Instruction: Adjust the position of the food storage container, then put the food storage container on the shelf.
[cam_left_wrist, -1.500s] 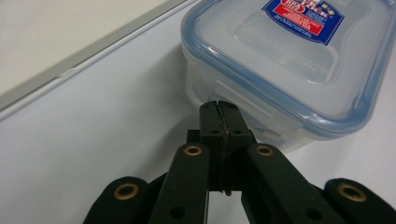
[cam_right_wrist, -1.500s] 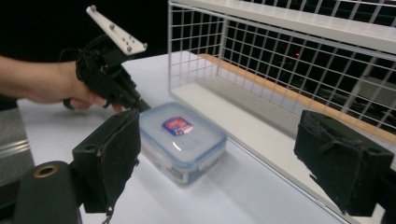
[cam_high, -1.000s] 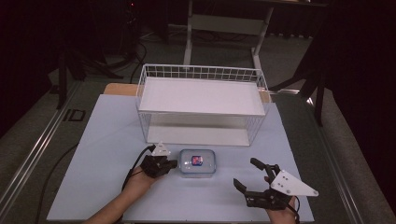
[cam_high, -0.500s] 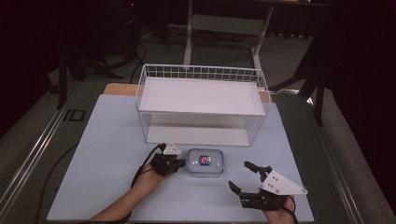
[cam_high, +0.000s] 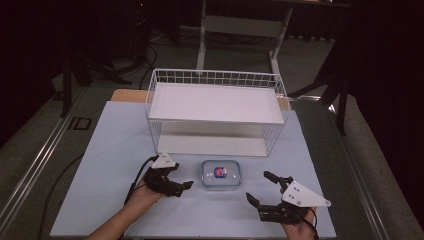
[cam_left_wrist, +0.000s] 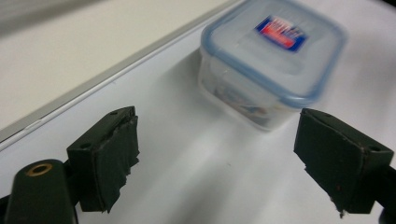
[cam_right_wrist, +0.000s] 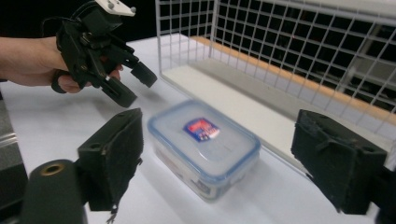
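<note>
Plastic container with a blue-rimmed lid sits flat on the white table, just in front of the wire basket, whose open front faces the person. My guess is that the box is parked there so it can be lifted or slid onto the basket's lower shelf.

Seen from the high view, the left gripper lies at about 8 o'clock from the container, near it but apart, its tips pointing toward the box. Its jaws have just been opening and now stand wide, with nothing between them; in the left gripper view the container lies ahead of the fingers, toward 1 o'clock and clear of both pads. That spread looks like a release, or a wider stance for a fresh hold.

The right gripper waits at about 4 o'clock from the box, also spread wide and empty. In the right gripper view the container lies between the lines of the two pads and a little beyond them, untouched, with the left gripper beyond it at 10 o'clock.
</note>
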